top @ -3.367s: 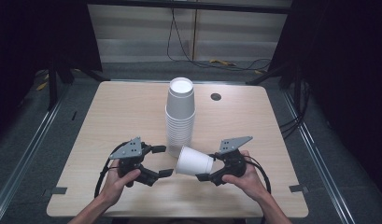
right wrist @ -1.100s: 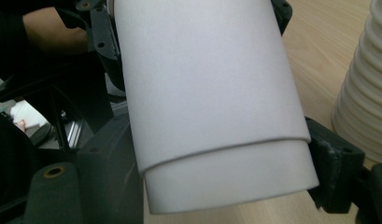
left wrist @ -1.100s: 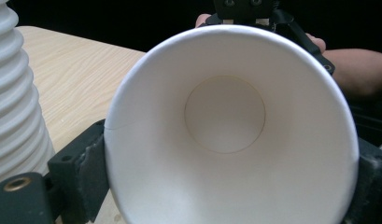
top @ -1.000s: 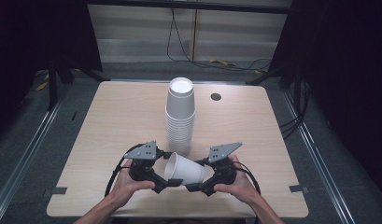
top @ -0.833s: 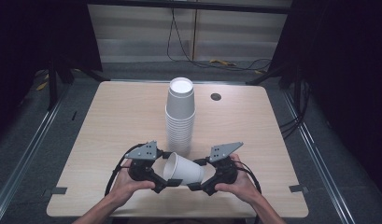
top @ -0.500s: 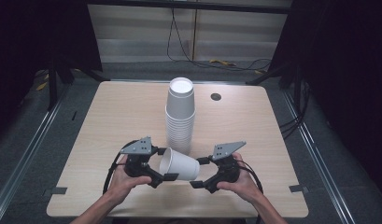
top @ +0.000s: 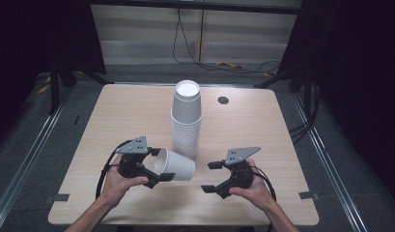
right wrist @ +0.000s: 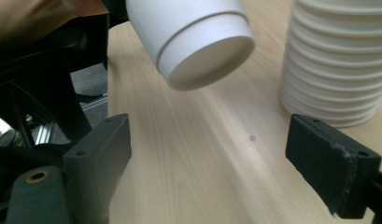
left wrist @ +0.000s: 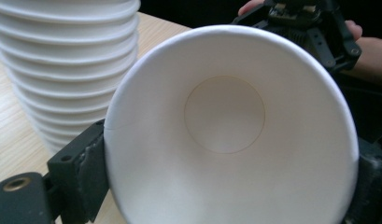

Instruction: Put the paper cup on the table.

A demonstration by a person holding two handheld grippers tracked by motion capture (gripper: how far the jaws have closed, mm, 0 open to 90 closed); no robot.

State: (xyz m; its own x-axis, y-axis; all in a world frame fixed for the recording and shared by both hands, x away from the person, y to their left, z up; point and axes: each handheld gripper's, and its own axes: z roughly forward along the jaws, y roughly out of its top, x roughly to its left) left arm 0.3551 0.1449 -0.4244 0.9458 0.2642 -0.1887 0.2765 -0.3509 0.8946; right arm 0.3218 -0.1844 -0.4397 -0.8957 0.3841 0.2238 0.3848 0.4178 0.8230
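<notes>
A single white paper cup [top: 176, 166] lies on its side just above the table, its mouth toward my left gripper [top: 161, 165], which is shut on the rim. In the left gripper view I look straight into the cup [left wrist: 226, 116], held between the two pads [left wrist: 91, 173] of my left gripper [left wrist: 230, 186]. My right gripper [top: 210, 176] stands open a short way right of the cup's base, apart from it. In the right gripper view the cup's base [right wrist: 202, 44] hangs ahead of my open right gripper [right wrist: 209, 161].
A tall stack of white paper cups [top: 186, 121] stands upside down at the table's middle, just behind both grippers, and shows as a stack [left wrist: 62, 60] and a stack [right wrist: 340, 60] in the gripper views. A small dark hole [top: 223, 100] lies at the back right of the wooden table [top: 118, 116].
One second ago the cup sat between both grippers. Since then the left gripper has carried it left, away from the right gripper, which now stands open and apart from the cup's base.
</notes>
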